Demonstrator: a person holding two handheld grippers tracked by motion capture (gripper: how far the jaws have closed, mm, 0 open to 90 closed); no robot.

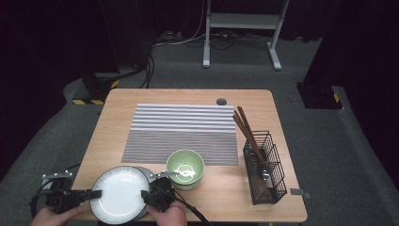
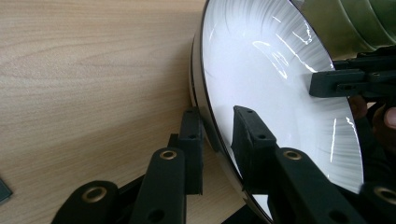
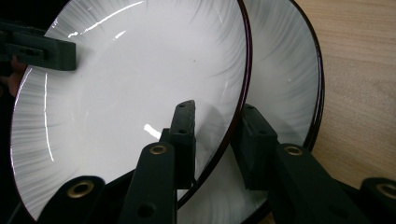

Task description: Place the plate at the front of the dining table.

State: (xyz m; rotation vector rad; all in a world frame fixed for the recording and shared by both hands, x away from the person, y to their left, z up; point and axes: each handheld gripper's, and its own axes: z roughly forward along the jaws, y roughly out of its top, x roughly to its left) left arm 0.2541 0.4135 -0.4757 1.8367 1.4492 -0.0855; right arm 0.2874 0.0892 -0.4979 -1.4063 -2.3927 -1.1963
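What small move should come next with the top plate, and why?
Probably a short, level lift. The left gripper and right gripper straddle opposite rims of the top plate, which sits on a second plate. Raising both together should separate it; the green bowls stand close by.

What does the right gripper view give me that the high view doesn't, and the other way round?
Right gripper view alone: a second plate under the top plate, and the right gripper straddling the top rim, one jaw inside, one beneath. High view alone: green bowls, striped mat, wire basket holding chopsticks. Both: the top plate, with the left gripper at its opposite edge.
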